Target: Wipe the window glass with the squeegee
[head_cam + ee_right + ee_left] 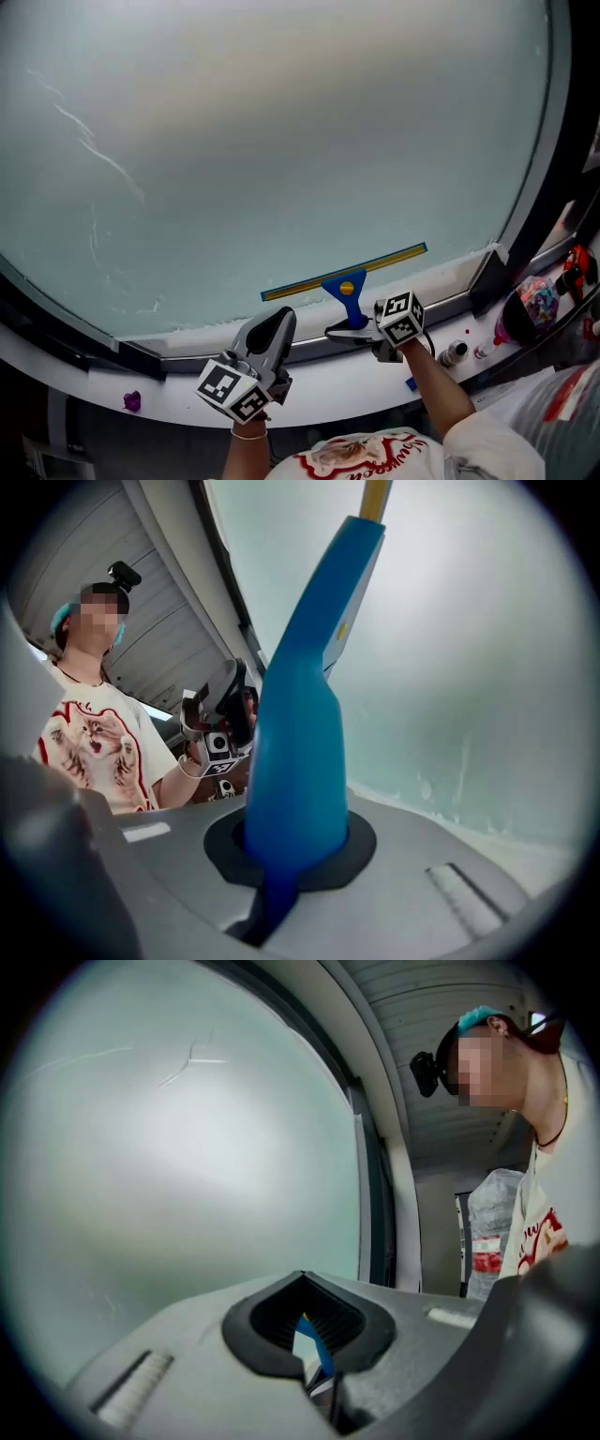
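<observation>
Head view: a broad pane of misted glass (281, 141) is seen from below, bounded by a white sill (84, 370) at the bottom and a dark frame (542, 187) at the right. Two small bottles (455, 353) are stood on the sill's right end beside a bright printed pack (530, 302); their contents cannot be made out. In the left gripper view a white plastic bag (492, 1232) with a red label is seen beyond the frame, its contents hidden. The squeegee (347, 284) is held low on the glass, its blade tilted with the right end higher and set just above the bottom edge, where a pale residue is gathered. Its blue handle is clamped between the jaws of the right gripper (345, 333), as is shown plainly in the right gripper view. The left gripper (277, 323) is held just left of it over the sill, apart from the glass, its jaws closed to a narrow slit with nothing gripped. A wide stretch of glass lies open above and to both sides of the blade, marked by faint streaks at the upper left.
</observation>
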